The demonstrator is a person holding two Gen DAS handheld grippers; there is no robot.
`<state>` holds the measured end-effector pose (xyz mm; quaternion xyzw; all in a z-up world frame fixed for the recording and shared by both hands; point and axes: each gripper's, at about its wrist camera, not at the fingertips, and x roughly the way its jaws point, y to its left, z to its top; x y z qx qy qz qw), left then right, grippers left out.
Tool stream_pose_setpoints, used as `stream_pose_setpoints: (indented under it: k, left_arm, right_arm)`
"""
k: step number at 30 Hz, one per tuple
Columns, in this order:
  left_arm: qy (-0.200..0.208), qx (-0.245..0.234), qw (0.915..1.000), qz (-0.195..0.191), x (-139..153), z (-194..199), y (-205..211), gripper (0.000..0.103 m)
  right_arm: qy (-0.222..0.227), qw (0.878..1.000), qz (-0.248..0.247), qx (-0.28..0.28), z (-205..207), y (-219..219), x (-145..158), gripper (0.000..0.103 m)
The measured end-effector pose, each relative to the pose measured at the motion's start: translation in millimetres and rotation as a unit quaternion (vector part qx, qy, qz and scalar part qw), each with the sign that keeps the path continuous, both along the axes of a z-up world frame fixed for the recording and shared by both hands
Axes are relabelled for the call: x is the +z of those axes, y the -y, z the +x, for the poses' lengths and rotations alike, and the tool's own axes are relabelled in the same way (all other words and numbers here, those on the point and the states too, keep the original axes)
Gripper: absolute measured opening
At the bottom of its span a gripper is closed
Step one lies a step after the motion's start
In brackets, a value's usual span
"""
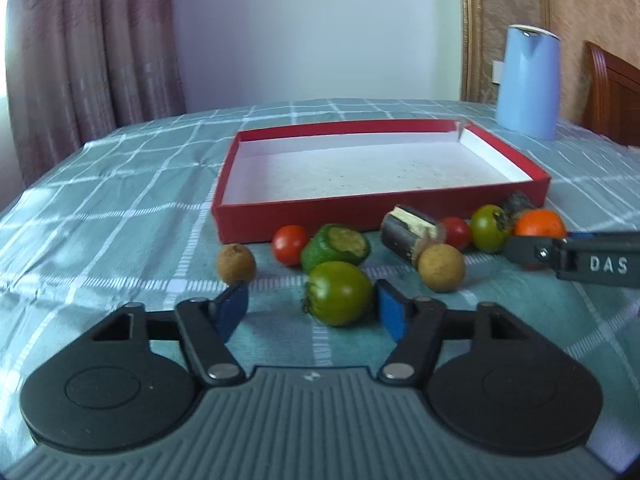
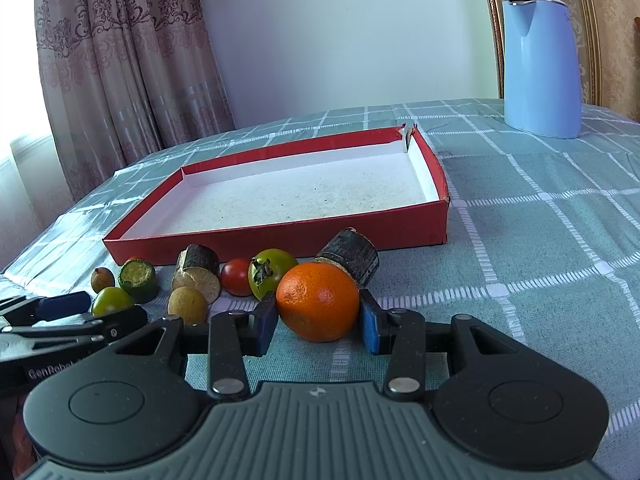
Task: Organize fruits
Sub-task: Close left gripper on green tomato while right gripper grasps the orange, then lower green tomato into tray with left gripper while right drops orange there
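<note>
An empty red box [image 1: 360,216] [image 2: 280,246] with a white inside lies on the checked cloth. Several fruits lie in a row before its near wall. My left gripper [image 1: 312,312] is open around a green persimmon [image 1: 340,298]; the right pad is close to it, the left pad apart. My right gripper [image 2: 318,322] stands around an orange [image 2: 318,306] [image 1: 538,224], pads at its sides with small gaps. Between them lie a cut green fruit [image 1: 340,246], red tomatoes [image 1: 289,243], brown longans [image 1: 440,267], sugarcane pieces [image 1: 408,236] and another green persimmon [image 2: 272,272].
A blue kettle [image 1: 528,80] [image 2: 540,64] stands at the back right of the table. A wooden chair [image 1: 616,96] is behind it. A curtain [image 1: 88,40] hangs on the left. The right gripper's finger [image 1: 576,258] crosses the left wrist view's right edge.
</note>
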<state>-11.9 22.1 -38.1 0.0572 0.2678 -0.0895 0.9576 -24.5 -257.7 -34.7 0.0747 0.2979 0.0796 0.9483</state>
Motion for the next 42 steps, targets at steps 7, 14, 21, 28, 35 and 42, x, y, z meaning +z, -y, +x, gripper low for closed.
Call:
stream_pose_setpoints:
  k: [7,14,21,28,35,42]
  left_arm:
    - [-0.003,-0.029,0.9995,-0.015,-1.1,-0.9,2.9,0.033]
    - [-0.004,-0.021,0.9995,-0.025,-1.2,-2.0,2.0,0.032]
    - [-0.002,-0.025,0.9989,-0.039,7.8,-9.3,-2.9,0.032]
    - [0.015,-0.040,0.9981,-0.044,28.9,-0.7,1.0,0.032]
    - [0.026,-0.039,0.9981,-0.040,44.8,37.0,14.5,0.032]
    - [0.019,0.001,0.9994,-0.029,45.1,98.1,25.4,0.032]
  right_arm:
    - [0.000,1.000,-0.001,0.000,0.1,0.2,-0.3,0.041]
    - [0.010,1.000,-0.012,0.006,-4.4,-4.6,-0.2,0.041]
    - [0.015,0.999,-0.008,0.028,-10.6,-1.8,3.8,0.041]
    - [0.034,0.999,0.004,0.041,-4.8,8.5,28.3,0.042]
    - [0.068,0.997,-0.042,0.025,31.2,6.2,45.2,0.042]
    - [0.038,0.996,-0.081,0.012,104.1,0.8,33.6,0.041]
